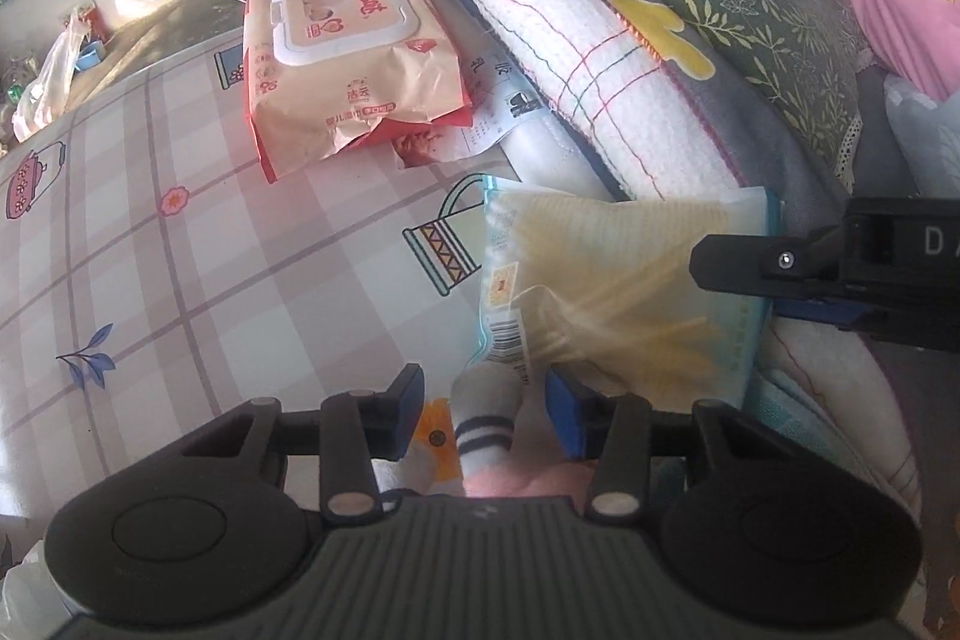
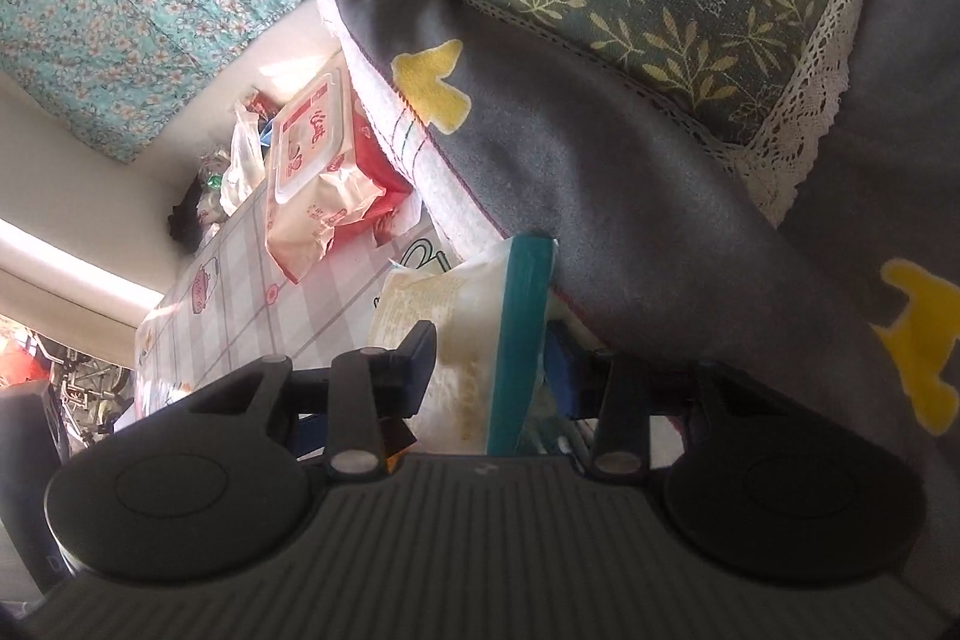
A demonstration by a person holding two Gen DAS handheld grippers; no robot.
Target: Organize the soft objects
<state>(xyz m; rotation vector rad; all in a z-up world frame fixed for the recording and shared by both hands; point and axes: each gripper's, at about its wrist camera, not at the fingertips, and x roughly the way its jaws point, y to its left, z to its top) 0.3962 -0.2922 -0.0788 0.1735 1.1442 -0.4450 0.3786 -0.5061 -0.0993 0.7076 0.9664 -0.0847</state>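
The yellow tissue pack lies on the checked sheet, tucked against the grey blanket. The left gripper, part-open, straddles a striped sock just beside the pack. The right gripper clamps the pack's end

Black ribbed tongs, blue pads, silver pivot pins.

Wipes pack is glossy crinkled plastic w/ a smooth hard lid. Beside it the folded blanket is soft cloth: white waffle-knit side, grey matt fleece side. Tablecloth under the pack looks smooth, slightly shiny.
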